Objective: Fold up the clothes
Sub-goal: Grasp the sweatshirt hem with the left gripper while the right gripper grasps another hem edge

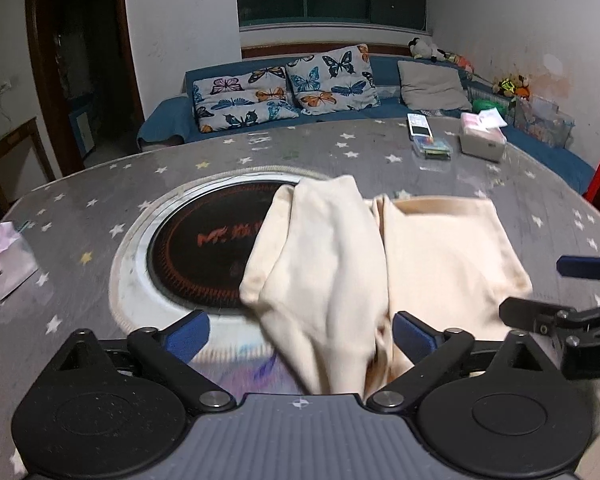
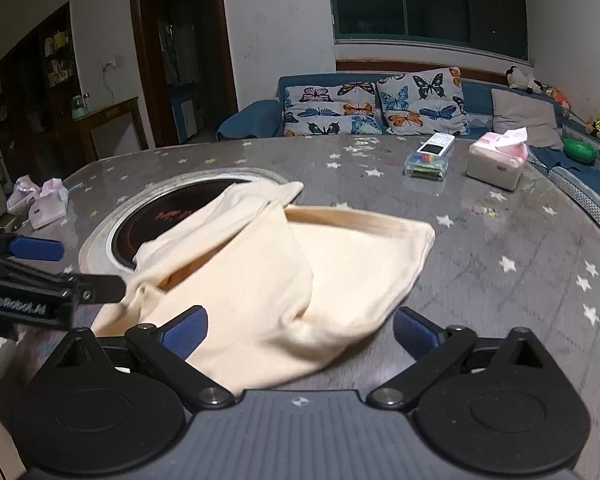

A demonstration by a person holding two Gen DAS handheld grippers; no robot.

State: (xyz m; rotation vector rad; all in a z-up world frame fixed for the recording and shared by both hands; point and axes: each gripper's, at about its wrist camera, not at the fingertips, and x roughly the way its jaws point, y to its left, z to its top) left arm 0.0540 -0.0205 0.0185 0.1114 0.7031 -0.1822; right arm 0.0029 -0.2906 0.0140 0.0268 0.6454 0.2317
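Note:
A cream garment (image 1: 380, 248) lies partly folded on the grey star-patterned table (image 1: 340, 156), with its left flap over the round black hob (image 1: 204, 248). My left gripper (image 1: 300, 334) stands open at the garment's near edge. Cloth runs between its blue pads (image 1: 188, 334) and lies close to the right one, with neither pad pressing on it. In the right wrist view the garment (image 2: 300, 264) also reaches between the wide blue pads (image 2: 414, 330) of my open right gripper (image 2: 300, 332). Each gripper shows at the edge of the other's view: the right gripper (image 1: 552, 290) and the left gripper (image 2: 68, 268).
At the table's far right stand a white tissue box (image 1: 482, 140), a remote (image 1: 419, 126) and a clear box of coloured items (image 1: 432, 147). A pink tissue pack (image 1: 4, 256) lies at the left edge. A blue sofa (image 1: 172, 120) with butterfly cushions runs behind the table.

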